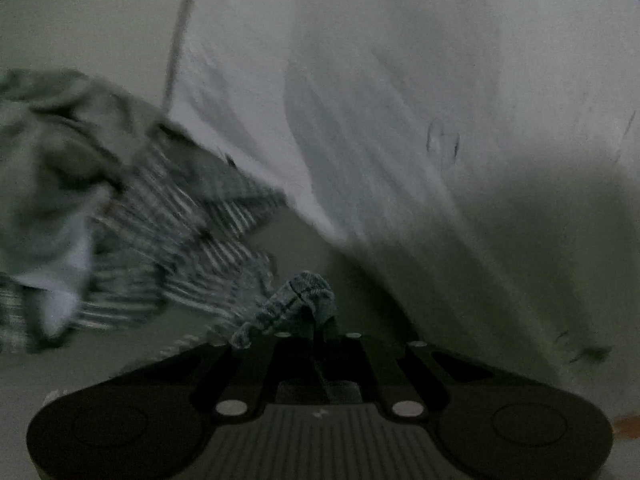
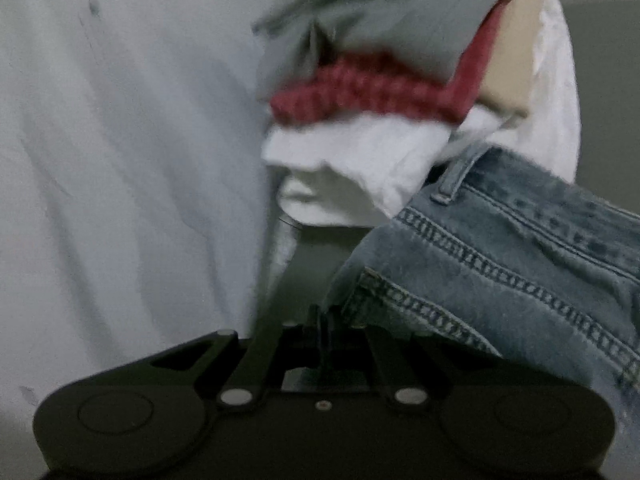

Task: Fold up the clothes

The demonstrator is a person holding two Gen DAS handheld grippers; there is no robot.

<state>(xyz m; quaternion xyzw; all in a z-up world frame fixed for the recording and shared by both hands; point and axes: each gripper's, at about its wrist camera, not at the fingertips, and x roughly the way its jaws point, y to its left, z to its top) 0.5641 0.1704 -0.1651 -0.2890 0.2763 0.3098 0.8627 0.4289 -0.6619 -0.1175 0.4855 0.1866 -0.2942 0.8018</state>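
In the left wrist view my left gripper (image 1: 316, 320) is shut on a corner of a grey plaid garment (image 1: 168, 220), which trails off to the left, blurred and crumpled. In the right wrist view my right gripper (image 2: 324, 320) has its jaws closed together right at the edge of blue jeans (image 2: 500, 264); whether it pinches the denim is hidden. The jeans spread to the right beside the gripper.
A large white sheet (image 1: 380, 100) covers the surface, also at the left of the right wrist view (image 2: 120, 140). A pile of clothes lies ahead of the right gripper: a grey garment (image 2: 380, 12), a red knit (image 2: 368, 92), white cloth (image 2: 360, 160).
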